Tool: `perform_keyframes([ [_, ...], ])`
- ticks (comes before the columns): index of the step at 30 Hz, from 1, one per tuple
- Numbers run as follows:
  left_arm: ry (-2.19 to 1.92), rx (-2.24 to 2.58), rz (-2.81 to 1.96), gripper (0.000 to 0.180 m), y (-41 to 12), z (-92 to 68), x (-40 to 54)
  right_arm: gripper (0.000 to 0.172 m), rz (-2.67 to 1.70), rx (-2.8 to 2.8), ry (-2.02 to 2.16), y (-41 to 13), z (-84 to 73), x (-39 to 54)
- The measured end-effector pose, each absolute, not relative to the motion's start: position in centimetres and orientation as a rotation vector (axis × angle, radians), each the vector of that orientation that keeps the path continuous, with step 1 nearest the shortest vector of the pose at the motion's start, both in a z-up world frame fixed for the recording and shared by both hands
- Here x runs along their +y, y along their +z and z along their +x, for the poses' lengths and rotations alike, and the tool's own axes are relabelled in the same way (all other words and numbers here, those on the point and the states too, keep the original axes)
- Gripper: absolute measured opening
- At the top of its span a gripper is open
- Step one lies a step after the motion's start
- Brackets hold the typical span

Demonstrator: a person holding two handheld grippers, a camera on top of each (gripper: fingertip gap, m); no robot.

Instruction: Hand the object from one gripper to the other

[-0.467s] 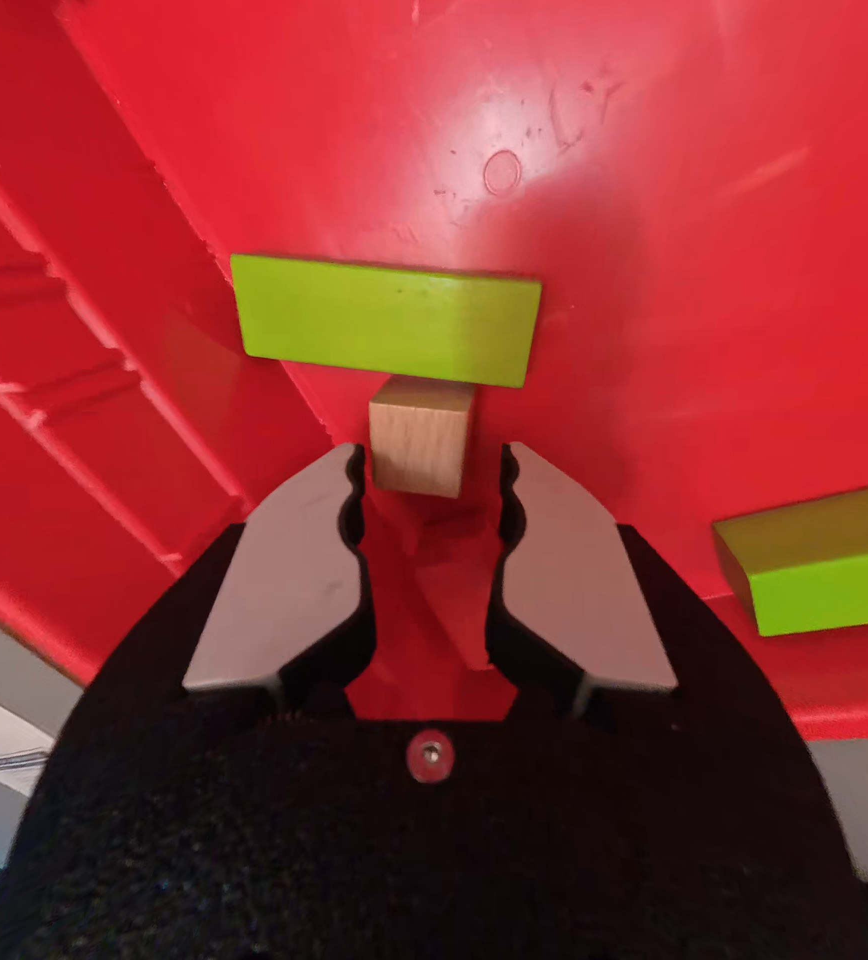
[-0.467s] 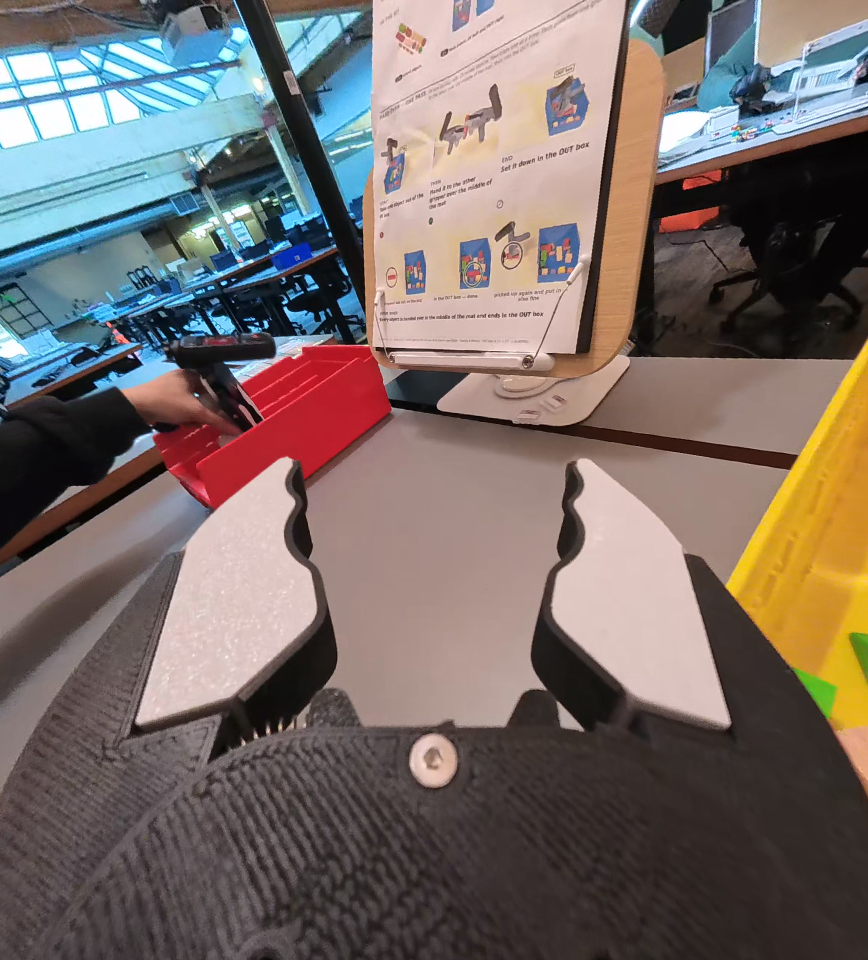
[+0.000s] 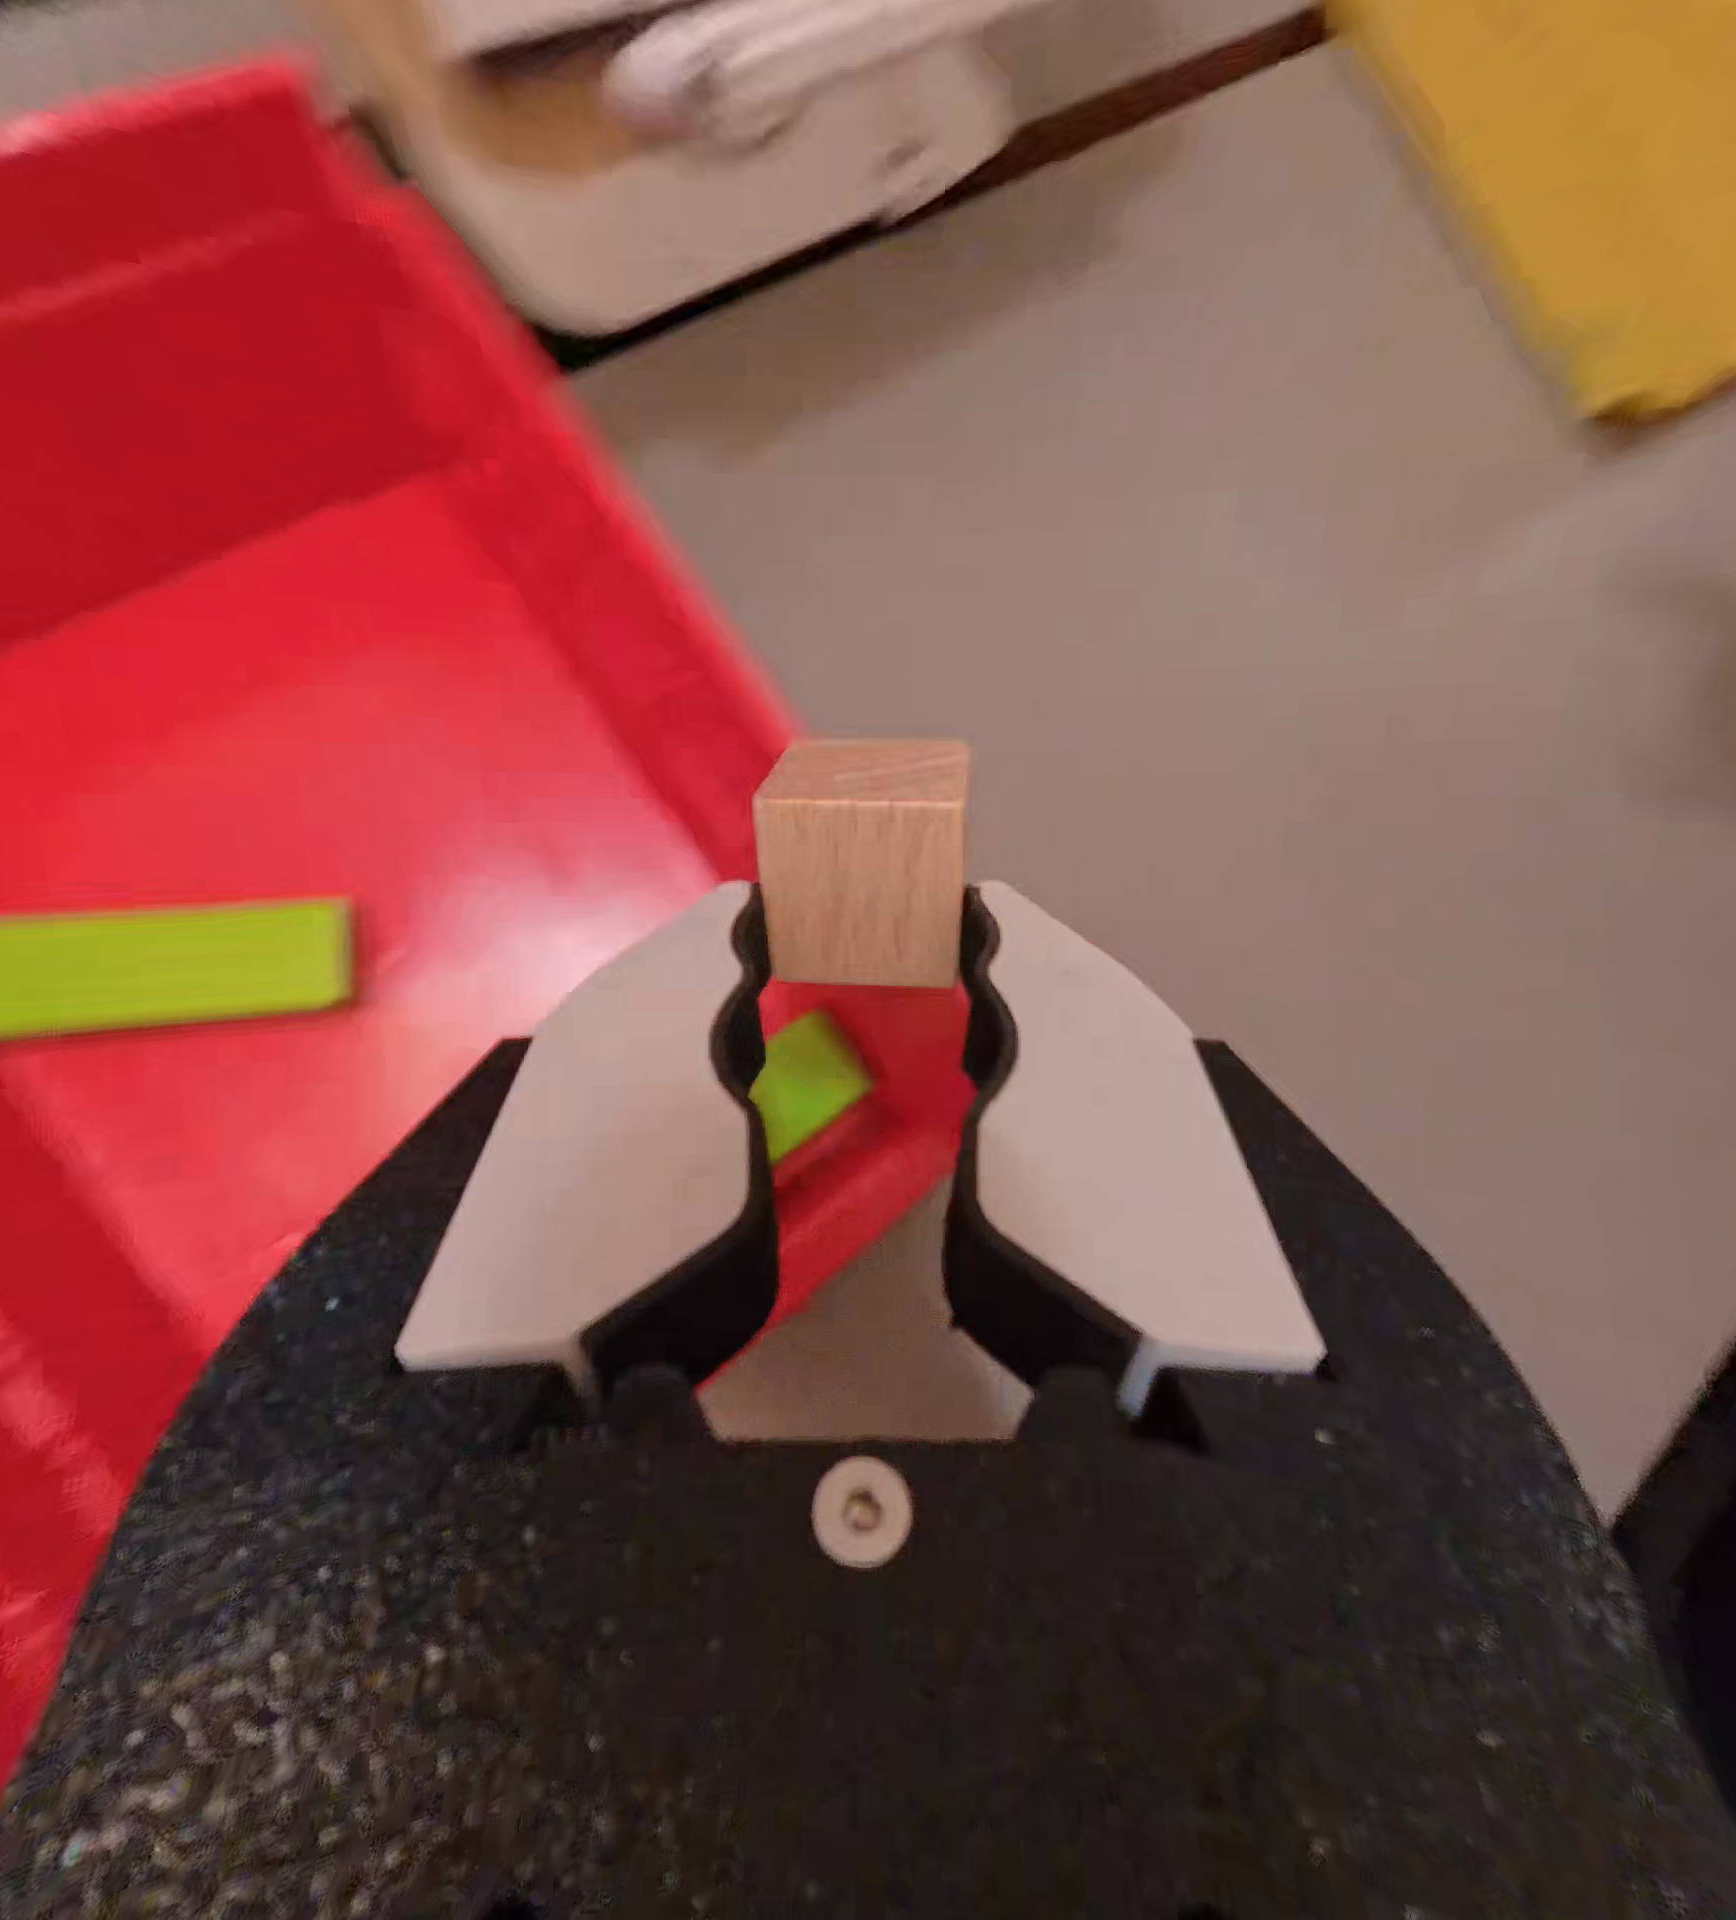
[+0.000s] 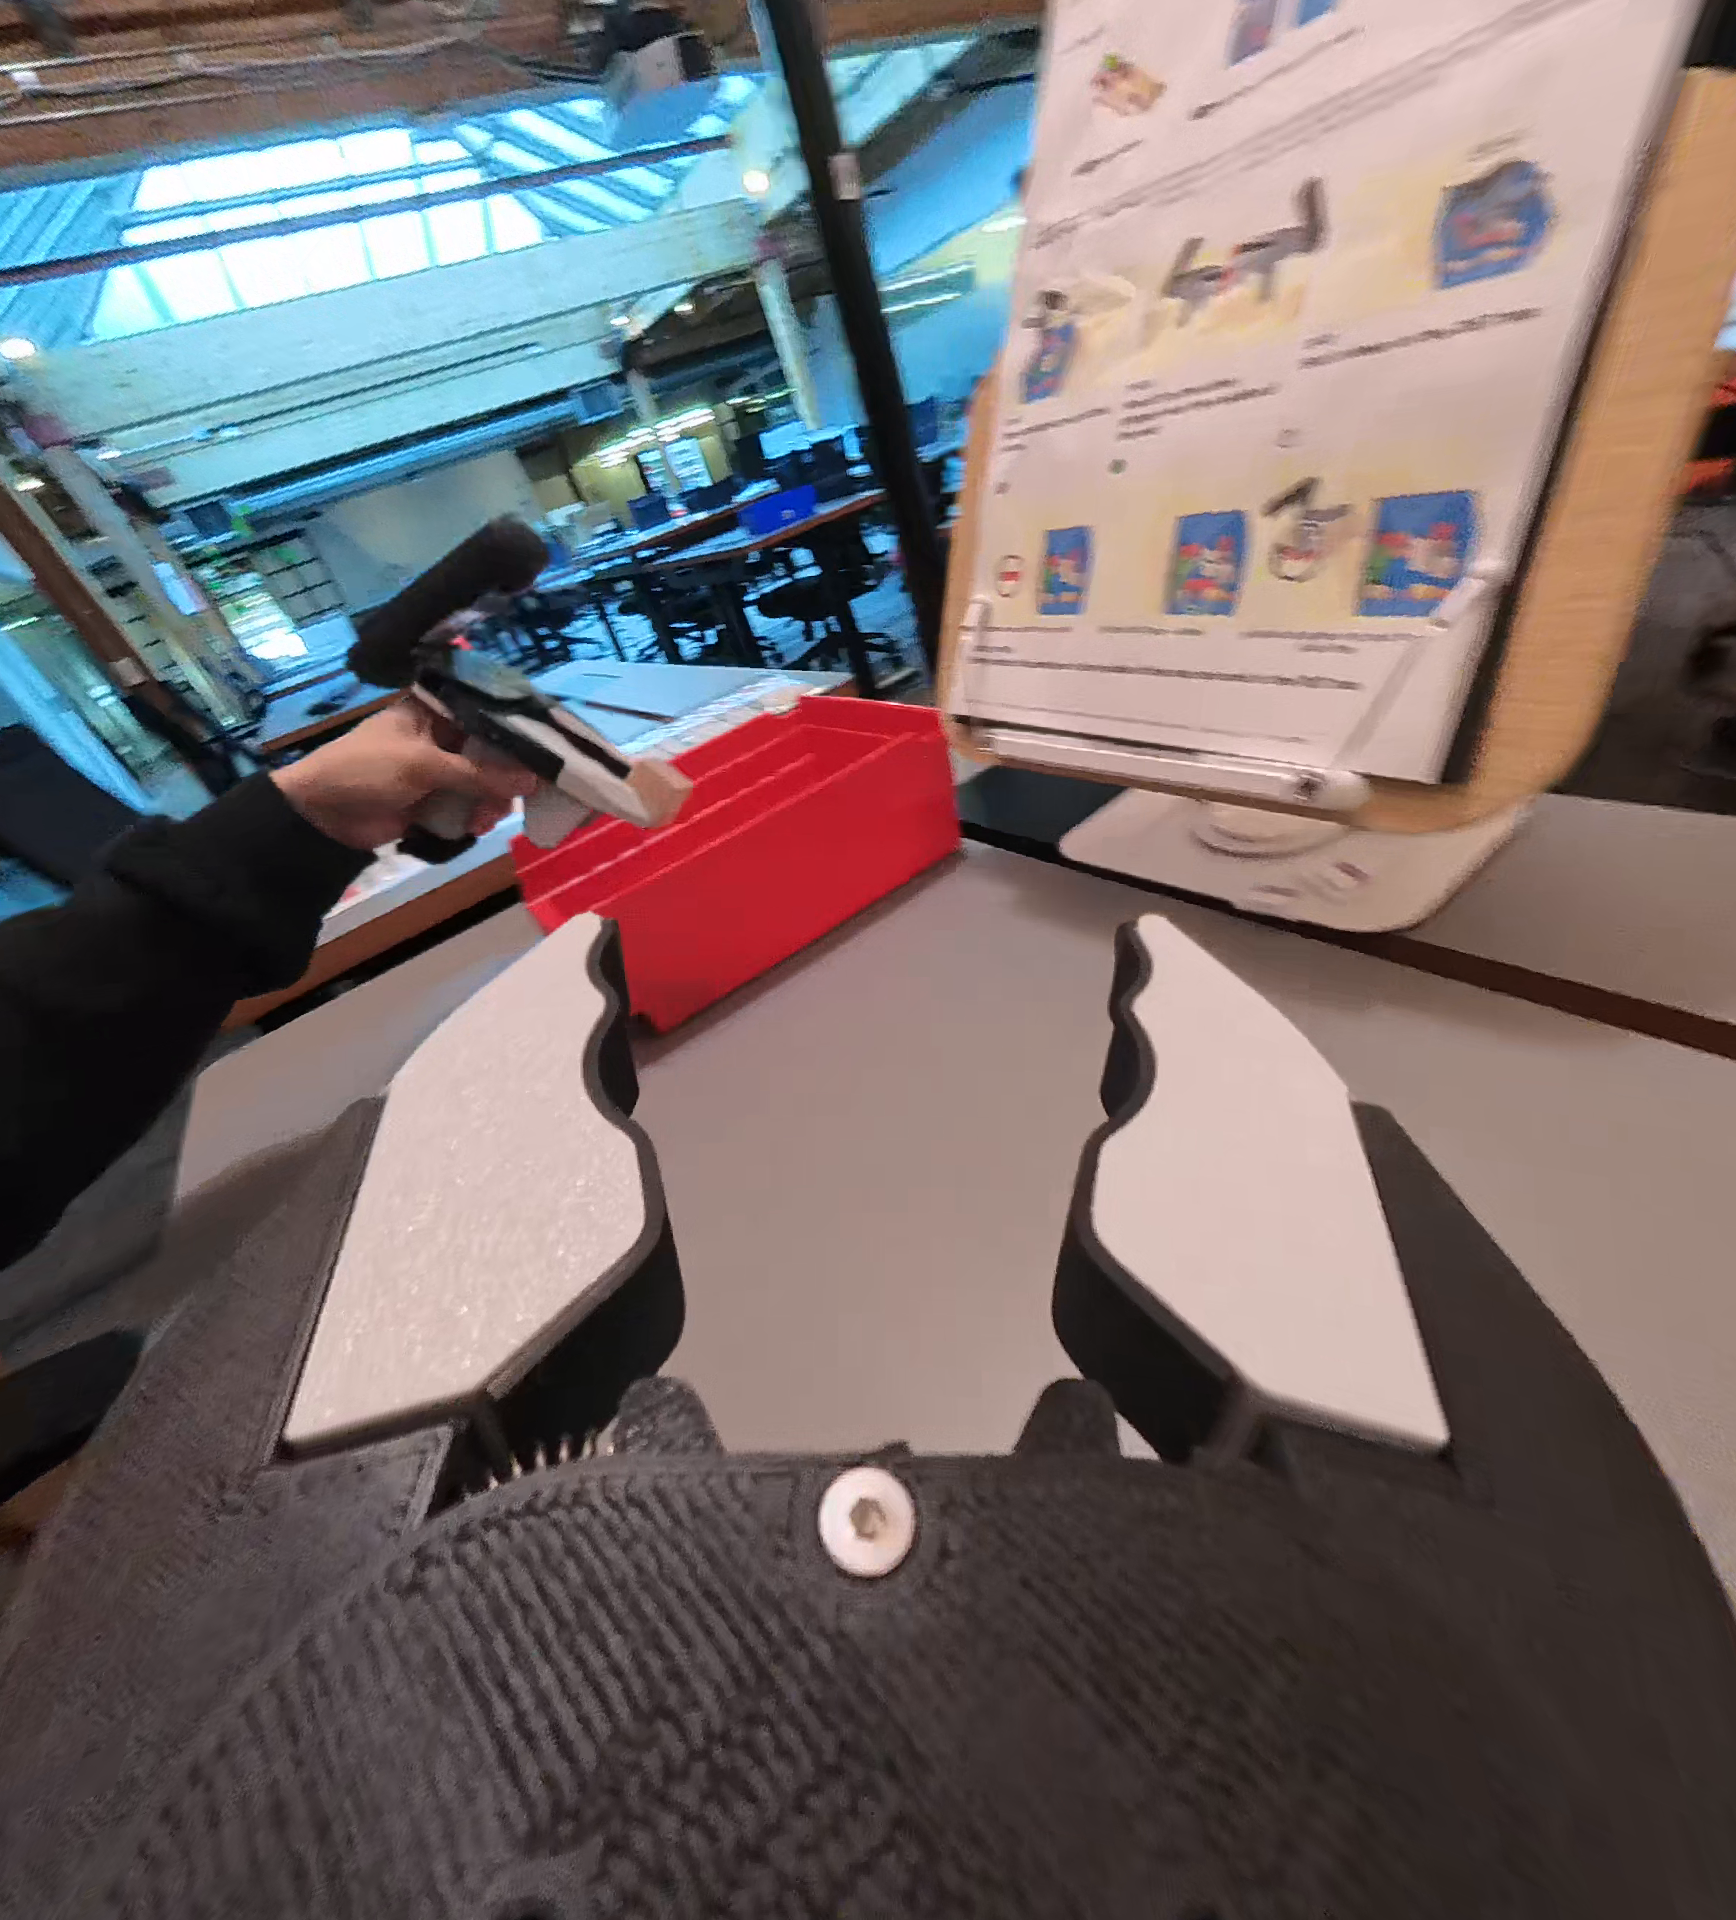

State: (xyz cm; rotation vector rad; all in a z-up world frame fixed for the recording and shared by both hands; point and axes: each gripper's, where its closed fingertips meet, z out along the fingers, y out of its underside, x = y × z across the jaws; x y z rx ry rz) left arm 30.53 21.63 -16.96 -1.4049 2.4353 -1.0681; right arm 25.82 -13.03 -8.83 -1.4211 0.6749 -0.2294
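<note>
Half a second ago my left claw (image 3: 864, 935) was reaching, parted, down in the red bin (image 3: 220, 644); now it's pinching the wooden cube (image 3: 862, 862) by its tips and carrying it above the counter (image 3: 1259, 675), seemingly (background's blurred) toward my right claw (image 4: 869, 997), which is waiting spread and empty to receive it.

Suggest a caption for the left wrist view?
Left gripper lifts a wooden cube above the red bin.

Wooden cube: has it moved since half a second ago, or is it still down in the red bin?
Yes. The wooden cube, clamped in the left gripper, has come up out of the red bin, off the green block, toward the grey table.
</note>
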Motion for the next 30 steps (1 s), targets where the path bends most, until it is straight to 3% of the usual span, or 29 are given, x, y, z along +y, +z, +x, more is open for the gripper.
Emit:
perform_keyframes([
  [1,-1.184,2.437,-1.326,0.034,-15.7,29.2,19.5,0.09,-1.43,0.633,-0.207,-8.5,25.2,-11.8],
  [8,-1.764,2.397,-0.685,0.034,-9.2,18.8,5.8,0.088,-1.432,0.325,0.123,-6.8,18.2,-2.9],
  [13,-1.87,2.362,-0.523,0.034,-8.9,14.4,1.0,0.087,-1.453,0.188,0.216,-6.4,14.5,0.2],
  [22,-1.915,2.281,-0.489,0.034,-9.1,12.1,-0.9,0.049,-1.477,0.061,0.213,-6.1,11.9,0.4],
  [27,-1.911,2.276,-0.464,0.034,-9.0,11.9,-1.3,0.045,-1.525,0.034,0.23,-7.0,11.5,0.8],
  [30,-1.937,2.267,-0.449,0.034,-9.0,11.6,-1.5,0.034,-1.504,0.008,0.213,-6.7,11.4,0.8],
])
